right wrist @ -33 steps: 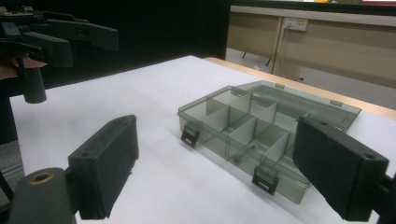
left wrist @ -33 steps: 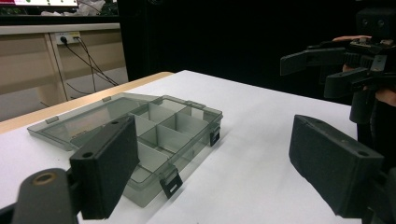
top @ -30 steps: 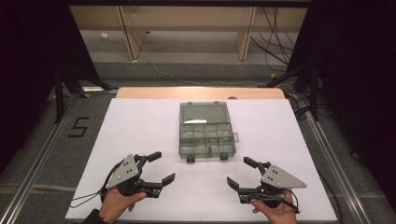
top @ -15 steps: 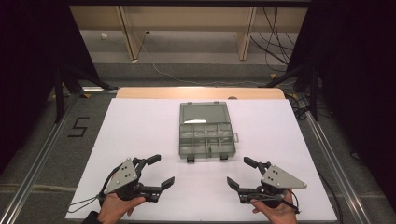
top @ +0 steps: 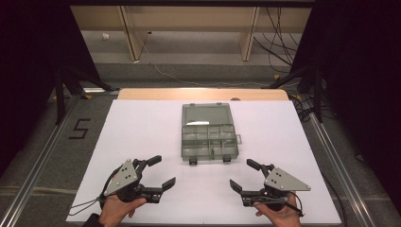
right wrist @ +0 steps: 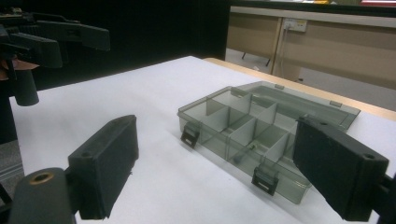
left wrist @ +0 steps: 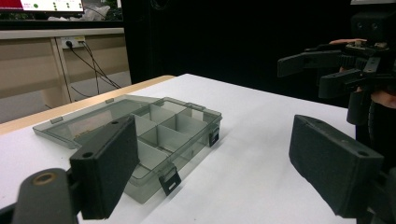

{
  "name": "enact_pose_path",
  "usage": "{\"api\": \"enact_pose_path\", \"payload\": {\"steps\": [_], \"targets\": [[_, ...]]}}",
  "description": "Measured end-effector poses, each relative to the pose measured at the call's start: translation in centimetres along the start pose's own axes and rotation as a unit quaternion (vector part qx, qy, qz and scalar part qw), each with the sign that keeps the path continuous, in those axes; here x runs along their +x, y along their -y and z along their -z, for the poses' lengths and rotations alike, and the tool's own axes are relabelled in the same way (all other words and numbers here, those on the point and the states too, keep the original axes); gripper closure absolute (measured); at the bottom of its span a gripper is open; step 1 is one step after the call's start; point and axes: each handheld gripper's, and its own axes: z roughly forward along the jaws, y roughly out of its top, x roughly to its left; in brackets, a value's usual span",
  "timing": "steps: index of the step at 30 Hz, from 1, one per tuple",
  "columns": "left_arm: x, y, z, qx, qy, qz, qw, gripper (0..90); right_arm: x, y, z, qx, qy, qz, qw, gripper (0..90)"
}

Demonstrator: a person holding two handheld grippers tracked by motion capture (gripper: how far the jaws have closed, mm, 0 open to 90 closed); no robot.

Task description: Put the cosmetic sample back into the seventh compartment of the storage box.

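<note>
In the high view, the left gripper (top: 158, 172) had drawn a little nearer the person's edge of the worktop (top: 142, 127) than half a second before, while the right gripper (top: 245, 176) and the box (top: 209, 140) lay as they had. Both grippers hovered with fingers spread, empty, well apart from each other and from the box. The box sat mid-worktop, its lid laid flat toward the far edge, with bare white surface on every side and a wide strip between it and the grippers.

In the left gripper view, the spread fingers (left wrist: 109, 163) framed the box (left wrist: 159, 135) ahead and to the left; open worktop ran to its right, where the right gripper (left wrist: 322, 70) hung above the edge.

In the right gripper view, the fingers (right wrist: 107, 163) stood wide, the box (right wrist: 252, 126) lay ahead, its two latches facing the camera, and the left gripper (right wrist: 60, 39) hung off over bare worktop.
</note>
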Motion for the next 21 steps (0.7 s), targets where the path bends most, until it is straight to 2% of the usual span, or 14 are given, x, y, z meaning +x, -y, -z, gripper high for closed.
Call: {"api": "enact_pose_path", "payload": {"steps": [6, 10, 21], "targets": [[-0.05, -0.01, -0.06, 0.0, 0.002, -0.001, 1.0, 15.6, -0.01, 0.0, 0.04, 0.0, 0.007, -0.001, 1.0, 15.5], [-0.02, -0.02, -0.03, -0.001, 0.0, -0.001, 1.0, 15.6, -0.04, 0.01, 0.01, 0.001, 0.0, -0.001, 1.0, 15.5], [0.0, -0.02, -0.02, -0.002, -0.001, -0.002, 1.0, 15.6, -0.08, 0.0, 0.02, -0.001, 0.001, 0.001, 1.0, 15.5]]}}
